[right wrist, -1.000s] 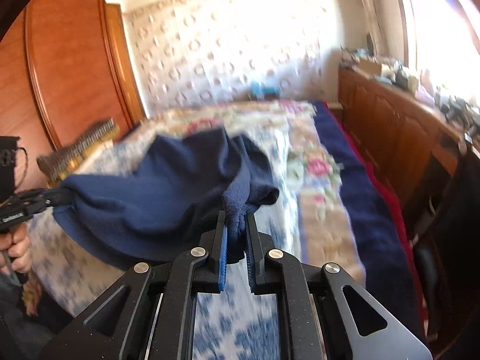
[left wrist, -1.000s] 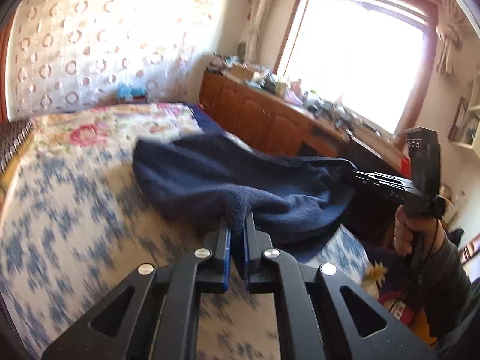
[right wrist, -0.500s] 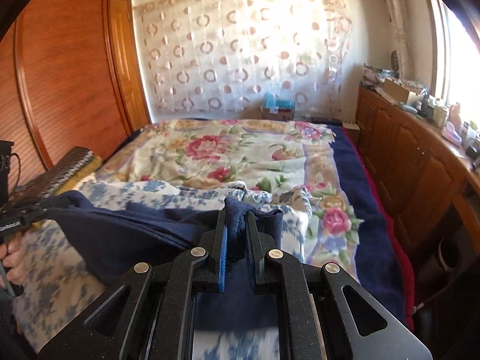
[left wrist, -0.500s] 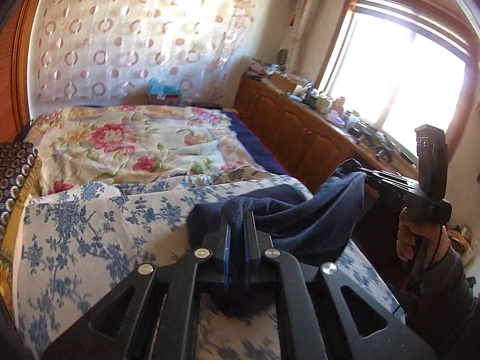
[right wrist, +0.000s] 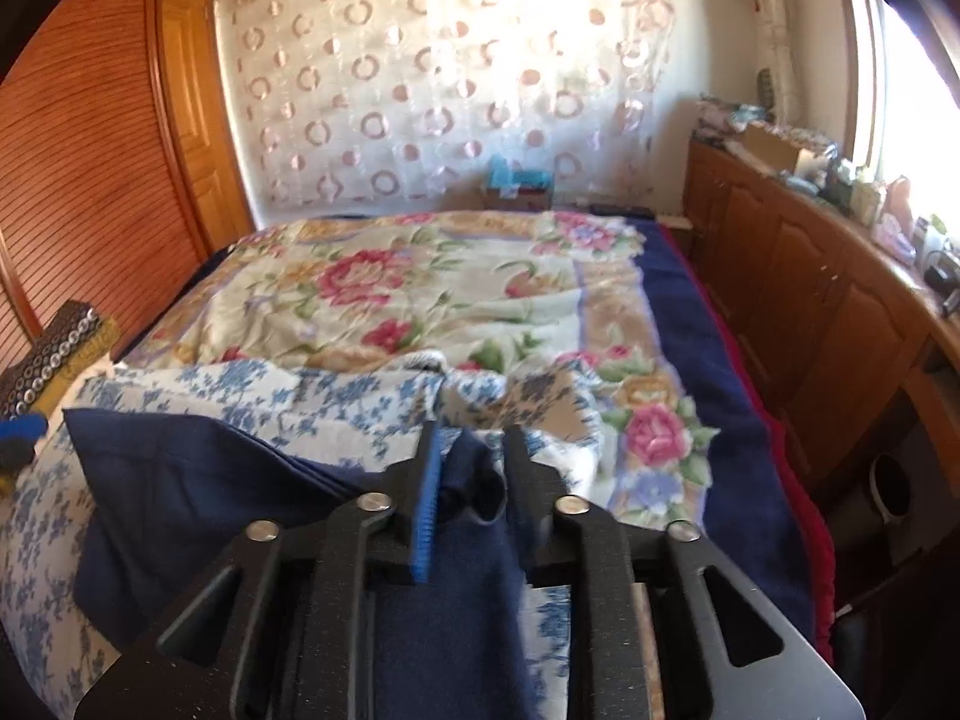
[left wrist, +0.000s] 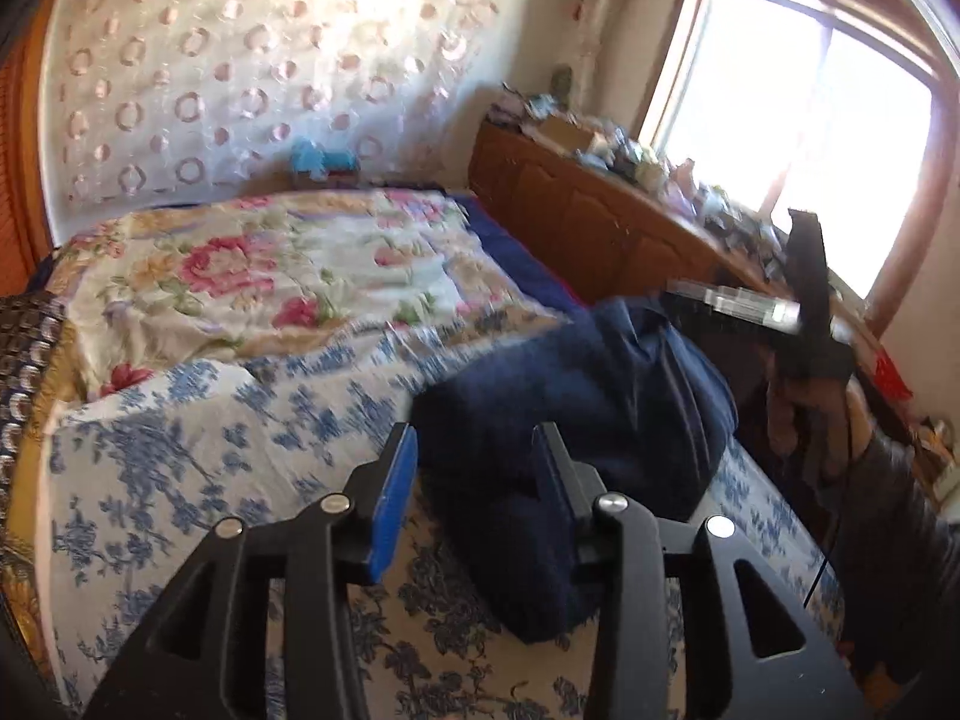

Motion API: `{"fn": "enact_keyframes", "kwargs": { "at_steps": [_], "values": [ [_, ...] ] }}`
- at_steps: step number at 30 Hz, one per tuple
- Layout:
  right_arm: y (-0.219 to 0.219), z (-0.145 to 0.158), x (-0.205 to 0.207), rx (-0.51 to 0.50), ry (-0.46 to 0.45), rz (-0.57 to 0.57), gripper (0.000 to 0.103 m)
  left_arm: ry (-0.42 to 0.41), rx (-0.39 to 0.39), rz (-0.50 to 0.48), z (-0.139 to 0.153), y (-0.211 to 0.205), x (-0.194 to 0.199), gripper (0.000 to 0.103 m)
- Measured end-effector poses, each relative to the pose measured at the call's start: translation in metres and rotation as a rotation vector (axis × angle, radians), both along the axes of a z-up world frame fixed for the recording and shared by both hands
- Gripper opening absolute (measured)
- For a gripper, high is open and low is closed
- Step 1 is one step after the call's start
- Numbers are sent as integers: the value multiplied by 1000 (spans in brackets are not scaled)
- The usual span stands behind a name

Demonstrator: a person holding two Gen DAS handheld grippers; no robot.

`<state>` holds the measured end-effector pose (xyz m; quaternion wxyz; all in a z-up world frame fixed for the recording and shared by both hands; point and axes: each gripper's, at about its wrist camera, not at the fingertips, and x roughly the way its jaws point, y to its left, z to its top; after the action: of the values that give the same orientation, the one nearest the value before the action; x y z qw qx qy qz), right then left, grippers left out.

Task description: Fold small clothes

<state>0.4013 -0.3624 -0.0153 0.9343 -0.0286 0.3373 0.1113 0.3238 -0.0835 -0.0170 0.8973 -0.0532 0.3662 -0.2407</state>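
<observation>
The left gripper (left wrist: pixel 474 468) has its fingers parting, pads clear of the single navy garment (left wrist: pixel 576 420) lying between them on the blue-flowered sheet (left wrist: pixel 180 450). The right gripper (right wrist: pixel 471 474) is opening too, a navy fold (right wrist: pixel 474 480) loose between its fingers; contact there is blurred. The garment's near edge is hidden beneath both tools.

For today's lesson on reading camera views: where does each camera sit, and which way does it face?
Left wrist: on the left gripper, looking down its opening jaws at the navy cloth on the bed; the right gripper and the person's hand show.
Right wrist: on the right gripper, looking along its opening jaws, cloth between them, toward the curtain.
Both share cloth, bed, curtain, sideboard.
</observation>
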Motion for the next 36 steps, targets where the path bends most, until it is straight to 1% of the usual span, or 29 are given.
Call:
{"fn": "enact_keyframes", "kwargs": {
  "at_steps": [1, 2, 4, 6, 7, 8, 10, 13, 14, 16, 18, 20, 29, 32, 36],
  "values": [
    [-3, 4, -5, -12, -13, -7, 41, 9, 12, -4, -3, -4, 1, 39],
    [-6, 7, -11, -16, -23, -4, 44, 23, 29, -4, -9, -7, 5, 39],
    [-11, 10, -25, -10, -31, 27, 57, 49, 47, -17, -18, -13, 14, 40],
    [-15, 9, -33, 14, -20, 90, 66, 71, 65, -18, -26, -18, 25, 40],
    [-14, 5, -35, 15, -1, 118, 66, 84, 74, -14, -31, -20, 32, 41],
    [-12, 0, -37, -6, 18, 124, 67, 94, 82, -10, -35, -21, 37, 41],
    [-9, -12, -33, -47, 49, 111, 67, 131, 89, -3, -45, -23, 51, 43],
    [-8, -31, -21, -70, 106, 94, 67, 198, 85, -15, -62, -27, 64, 45],
    [-10, -36, -15, -54, 123, 94, 67, 181, 87, -16, -62, -28, 63, 46],
    [-13, -45, -7, -34, 152, 90, 67, 163, 134, -28, -62, -35, 61, 47],
    [-16, -50, -2, -19, 167, 92, 67, 148, 159, -33, -62, -39, 60, 48],
    [-16, -55, 2, -3, 186, 105, 67, 140, 165, -33, -62, -39, 60, 49],
    [-23, -63, 4, 88, 235, 130, 67, 119, 159, -33, -62, -38, 63, 53],
    [-22, -62, 3, 91, 241, 132, 68, 117, 141, -30, -63, -36, 65, 53],
    [-19, -60, 2, 98, 251, 155, 60, 134, 93, -21, -63, -30, 68, 53]
  ]
}}
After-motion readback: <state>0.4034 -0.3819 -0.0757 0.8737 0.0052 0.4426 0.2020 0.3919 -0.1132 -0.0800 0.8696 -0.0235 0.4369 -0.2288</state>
